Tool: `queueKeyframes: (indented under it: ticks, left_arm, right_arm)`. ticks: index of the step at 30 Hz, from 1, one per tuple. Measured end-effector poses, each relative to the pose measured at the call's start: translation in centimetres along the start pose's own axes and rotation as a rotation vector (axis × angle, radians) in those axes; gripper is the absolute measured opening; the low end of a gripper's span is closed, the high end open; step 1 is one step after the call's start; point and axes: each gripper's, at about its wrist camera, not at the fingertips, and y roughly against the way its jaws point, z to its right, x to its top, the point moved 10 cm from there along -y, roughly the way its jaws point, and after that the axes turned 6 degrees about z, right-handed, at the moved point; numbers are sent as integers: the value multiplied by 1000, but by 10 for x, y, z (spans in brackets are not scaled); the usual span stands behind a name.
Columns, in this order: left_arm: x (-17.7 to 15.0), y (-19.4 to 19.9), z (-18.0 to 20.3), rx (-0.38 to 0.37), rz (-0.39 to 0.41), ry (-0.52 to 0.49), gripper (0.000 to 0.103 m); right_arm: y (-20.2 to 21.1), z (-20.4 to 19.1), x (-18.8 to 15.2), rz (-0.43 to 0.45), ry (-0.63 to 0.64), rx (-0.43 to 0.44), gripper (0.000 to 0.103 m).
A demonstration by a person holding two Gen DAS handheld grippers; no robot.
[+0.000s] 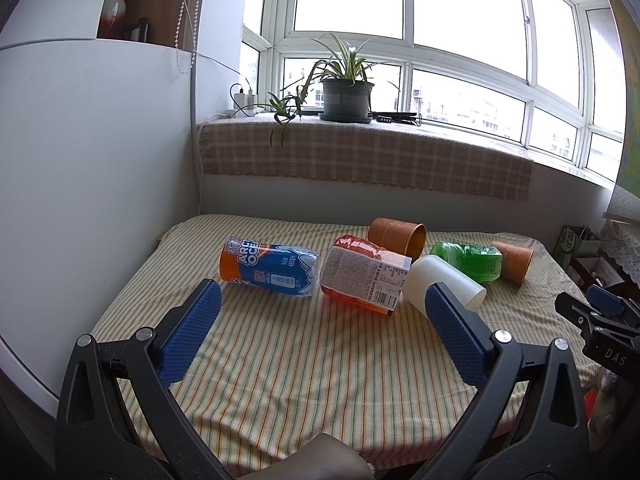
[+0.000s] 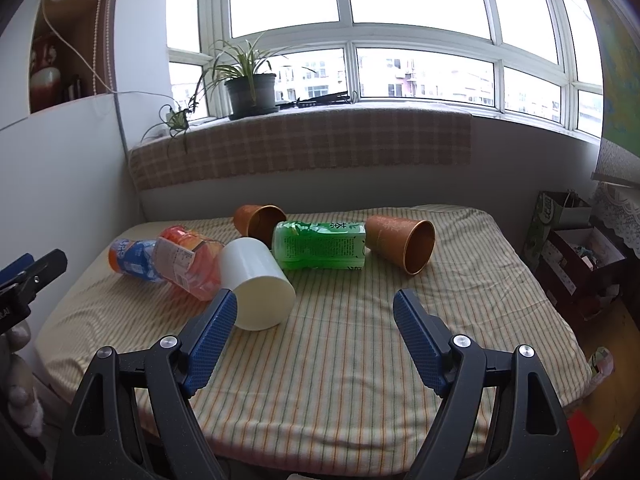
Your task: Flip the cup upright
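White cup (image 2: 256, 282) lies on its side on the striped worktop (image 2: 360, 340), mouth toward right claw (image 2: 314, 334), just ahead-left of it. Both claws spread, empty; left claw (image 1: 320, 334) too. Likely light, thin, slick plastic: pinch across the rim wall gently, then tip upright.

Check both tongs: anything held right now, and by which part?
Nothing held. Left tongs and right tongs are both open above the striped cloth; the white cup lies on its side, ungripped.
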Motion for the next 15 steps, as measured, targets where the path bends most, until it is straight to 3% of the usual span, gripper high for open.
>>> queueKeyframes:
  ticks: [8,15]
  left_arm:
    - [-4,-6,-33,64,-27,-9,103]
    - [-19,-10,-71,140,-66,-1,103]
  right_arm:
    - [-5,0,-3,-16,-9,6,80]
    - [-22,-27,8,-25,61,80,80]
